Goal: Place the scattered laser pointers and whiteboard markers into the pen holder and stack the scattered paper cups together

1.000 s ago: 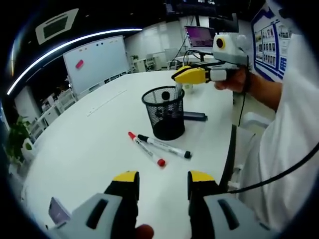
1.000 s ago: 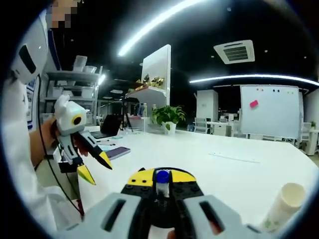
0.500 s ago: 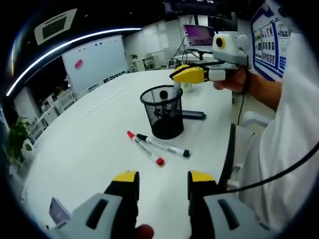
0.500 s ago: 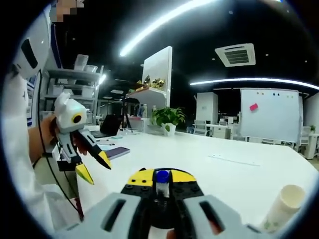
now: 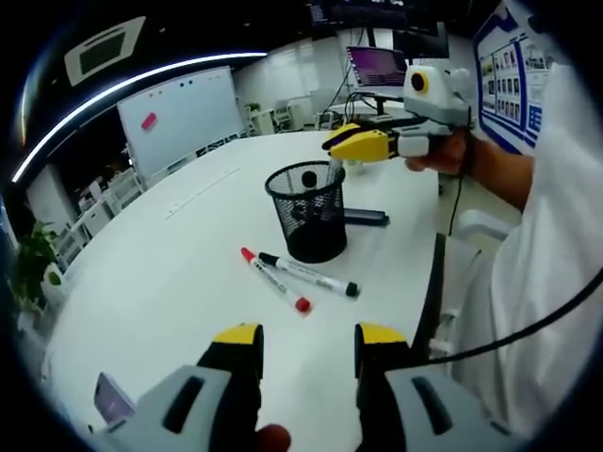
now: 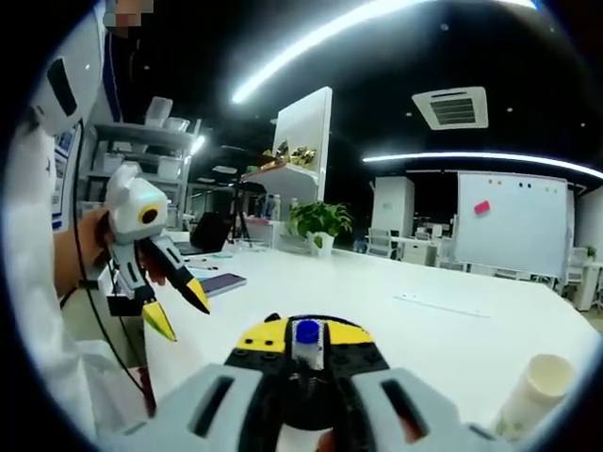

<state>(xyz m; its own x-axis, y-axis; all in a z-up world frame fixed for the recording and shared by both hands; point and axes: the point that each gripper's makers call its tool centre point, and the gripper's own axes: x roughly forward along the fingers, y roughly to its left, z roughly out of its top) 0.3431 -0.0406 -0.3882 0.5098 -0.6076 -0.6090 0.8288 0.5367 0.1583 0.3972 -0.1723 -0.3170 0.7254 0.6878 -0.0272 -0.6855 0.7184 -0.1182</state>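
Now, marker (image 6: 304,341): stands upright, blue cap up, over the pen holder (image 5: 306,211).
Right gripper (image 6: 303,337): jaws closed on it.
Left gripper (image 5: 307,350): jaws apart, nothing between them.
Table (image 5: 170,273): two markers lie flat beside holder.

Open table (image 5: 170,282) between left gripper (image 5: 308,341) and pen holder (image 5: 308,212); two markers (image 5: 292,276) lie across path. Right gripper (image 5: 341,145) occupies space above holder mouth.

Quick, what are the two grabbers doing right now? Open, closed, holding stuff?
Left gripper: open, holding nothing.
Right gripper: shut on a blue-capped marker, over the pen holder.
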